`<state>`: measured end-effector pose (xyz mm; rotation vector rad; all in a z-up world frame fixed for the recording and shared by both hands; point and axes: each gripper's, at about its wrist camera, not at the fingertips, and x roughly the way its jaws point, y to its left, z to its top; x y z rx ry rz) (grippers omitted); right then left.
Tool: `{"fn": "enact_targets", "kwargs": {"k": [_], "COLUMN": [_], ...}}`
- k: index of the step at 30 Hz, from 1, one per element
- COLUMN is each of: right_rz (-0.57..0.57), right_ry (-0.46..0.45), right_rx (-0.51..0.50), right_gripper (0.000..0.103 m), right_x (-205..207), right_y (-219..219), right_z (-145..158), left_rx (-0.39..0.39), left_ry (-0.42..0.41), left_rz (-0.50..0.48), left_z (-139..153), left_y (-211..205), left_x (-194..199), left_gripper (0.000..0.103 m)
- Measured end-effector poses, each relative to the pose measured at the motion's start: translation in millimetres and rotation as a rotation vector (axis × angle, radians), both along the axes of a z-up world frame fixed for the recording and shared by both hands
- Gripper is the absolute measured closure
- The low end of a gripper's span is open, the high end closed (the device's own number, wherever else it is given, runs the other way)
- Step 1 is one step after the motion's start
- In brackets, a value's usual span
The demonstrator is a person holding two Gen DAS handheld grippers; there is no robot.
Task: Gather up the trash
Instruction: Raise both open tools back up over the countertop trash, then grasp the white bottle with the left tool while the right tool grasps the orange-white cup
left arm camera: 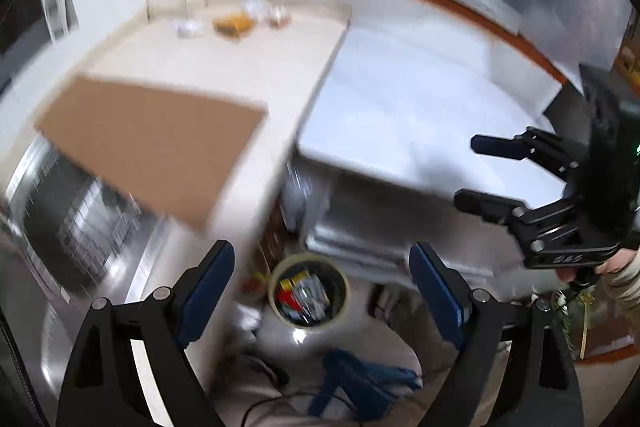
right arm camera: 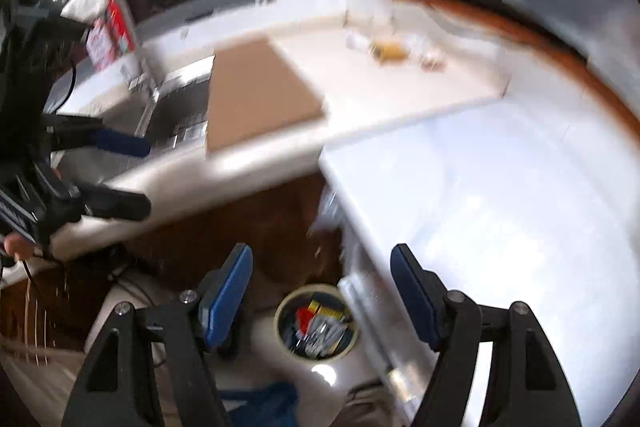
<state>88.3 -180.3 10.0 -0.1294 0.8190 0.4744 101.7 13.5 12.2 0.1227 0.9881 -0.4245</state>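
Observation:
Both views are motion-blurred. A round trash bin (left arm camera: 308,289) with wrappers inside stands on the floor below the counter; it also shows in the right wrist view (right arm camera: 316,323). Several trash pieces, among them a yellow wrapper (left arm camera: 232,23), lie at the far end of the counter, and show in the right wrist view too (right arm camera: 390,51). My left gripper (left arm camera: 322,267) is open and empty, above the bin. My right gripper (right arm camera: 322,279) is open and empty, above the bin. Each gripper shows in the other's view: the right (left arm camera: 468,173), the left (right arm camera: 140,177).
A brown cardboard sheet (left arm camera: 160,147) lies on the cream counter (left arm camera: 280,67), over a steel sink (right arm camera: 180,107). A white appliance top (left arm camera: 420,107) adjoins on the right. A blue cloth (left arm camera: 360,379) lies on the floor. A red and white carton (right arm camera: 110,27) stands by the window.

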Motion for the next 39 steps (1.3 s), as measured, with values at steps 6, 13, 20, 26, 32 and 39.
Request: {"fn": "enact_targets", "kwargs": {"k": [6, 13, 20, 26, 32, 39], "right_rz": [-0.084, -0.208, -0.261, -0.322, -0.362, -0.333], "right_ry": [-0.105, -0.093, -0.004, 0.038, 0.046, 0.049], "right_rx": [-0.045, 0.001, 0.051, 0.07, 0.068, 0.061], "right_gripper": [0.031, 0.031, 0.031, 0.031, 0.031, 0.031], "right_x": [68, 185, 294, 368, 425, 459], "right_y": [-13, -28, -24, -13, -4, 5], "right_z": [55, 65, 27, -12, -45, -67], "left_rx": [0.015, 0.001, 0.068, 0.028, 0.032, 0.009], "left_ry": [-0.103, -0.154, -0.133, -0.065, -0.032, -0.014], "left_rz": [0.012, 0.101, 0.226, 0.353, 0.392, 0.505], "left_z": [51, 63, 28, -11, -53, -85], "left_y": [-16, -29, -20, 13, 26, 43], "left_x": [64, 166, 305, 392, 450, 500], "left_gripper": [0.015, 0.015, 0.015, 0.015, 0.015, 0.015]}}
